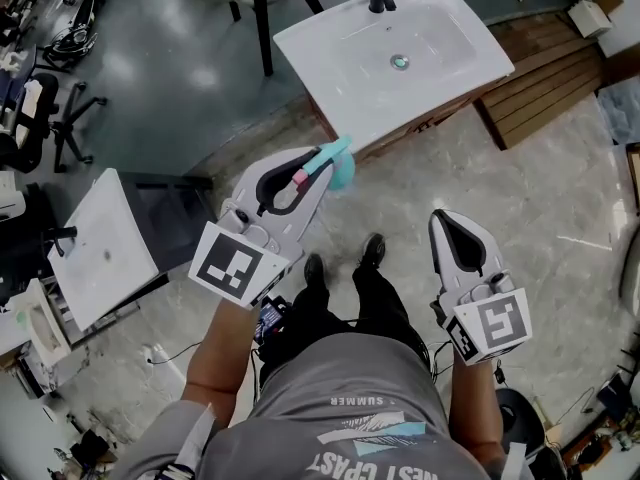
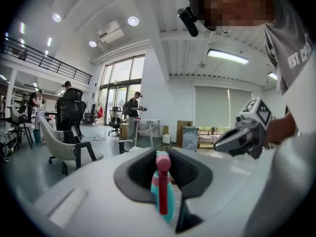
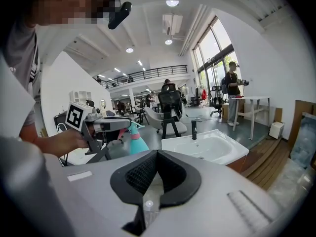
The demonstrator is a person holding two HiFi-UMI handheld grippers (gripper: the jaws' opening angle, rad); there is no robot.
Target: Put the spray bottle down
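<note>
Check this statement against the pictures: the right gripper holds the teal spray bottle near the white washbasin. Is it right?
Not quite. It is the left gripper that holds the teal spray bottle near the white washbasin, as the left gripper view shows. The right gripper has nothing between its jaws.

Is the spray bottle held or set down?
Held: the left gripper is clamped on the spray bottle, in the air above the floor near the sink.
</note>
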